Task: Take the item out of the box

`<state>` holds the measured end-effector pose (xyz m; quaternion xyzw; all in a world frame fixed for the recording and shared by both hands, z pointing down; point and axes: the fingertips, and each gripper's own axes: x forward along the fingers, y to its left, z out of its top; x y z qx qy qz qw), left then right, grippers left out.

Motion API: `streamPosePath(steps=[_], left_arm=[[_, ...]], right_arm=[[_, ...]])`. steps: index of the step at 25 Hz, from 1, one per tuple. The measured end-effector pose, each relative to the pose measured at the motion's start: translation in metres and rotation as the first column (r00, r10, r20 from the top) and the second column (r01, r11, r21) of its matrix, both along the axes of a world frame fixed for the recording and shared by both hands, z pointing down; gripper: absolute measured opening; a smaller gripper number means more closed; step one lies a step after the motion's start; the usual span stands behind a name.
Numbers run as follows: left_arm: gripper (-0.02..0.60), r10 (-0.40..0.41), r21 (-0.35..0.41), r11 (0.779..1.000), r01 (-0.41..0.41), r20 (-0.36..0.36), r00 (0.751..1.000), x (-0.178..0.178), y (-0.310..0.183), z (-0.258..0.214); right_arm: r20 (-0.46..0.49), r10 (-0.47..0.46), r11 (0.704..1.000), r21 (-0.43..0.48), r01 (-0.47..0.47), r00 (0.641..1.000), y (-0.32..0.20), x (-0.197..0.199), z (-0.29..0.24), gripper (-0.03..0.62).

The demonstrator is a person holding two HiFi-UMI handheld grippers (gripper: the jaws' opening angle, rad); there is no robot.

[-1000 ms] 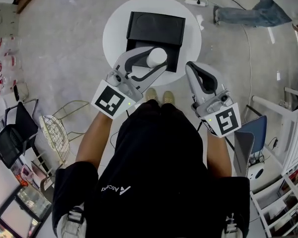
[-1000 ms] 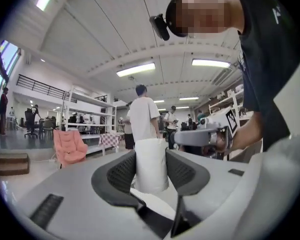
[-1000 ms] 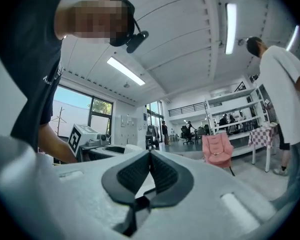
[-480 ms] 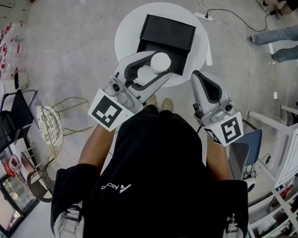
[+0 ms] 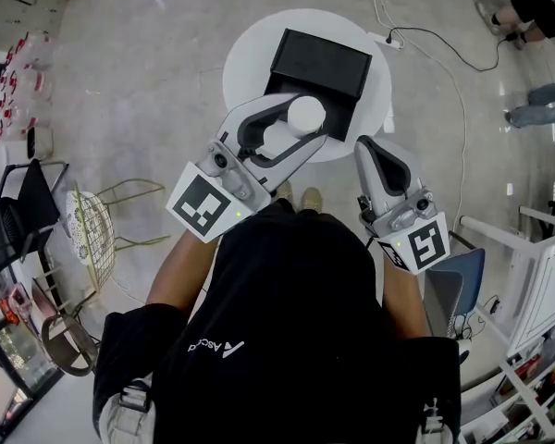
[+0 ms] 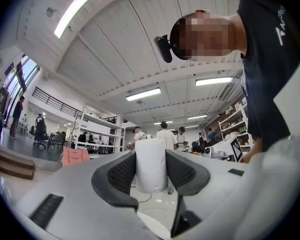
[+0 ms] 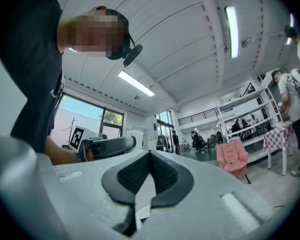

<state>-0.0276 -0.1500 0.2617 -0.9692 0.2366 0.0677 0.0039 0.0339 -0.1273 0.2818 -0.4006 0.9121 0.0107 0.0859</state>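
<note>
White cylinder (image 6: 151,164) clamped between left gripper (image 5: 307,118) jaws, over black box (image 5: 319,63)

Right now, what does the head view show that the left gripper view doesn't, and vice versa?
Head view only: the black box on the round table. Left gripper view only: ceiling lights, shelving, people standing far off. Both: the left hand-held gripper shut on the white cylinder.
</note>
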Motion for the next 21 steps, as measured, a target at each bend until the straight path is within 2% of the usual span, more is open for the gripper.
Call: streamPosePath(steps=[21], left_arm=[[0.178,-0.001,-0.012,1.0,0.001,-0.001,1.0,-0.0062,-0.0019,0.0002]], right_arm=[[-0.009,0.033,0.999,-0.008,-0.033,0.999,0.0045,0.0005,0.0026,0.001]])
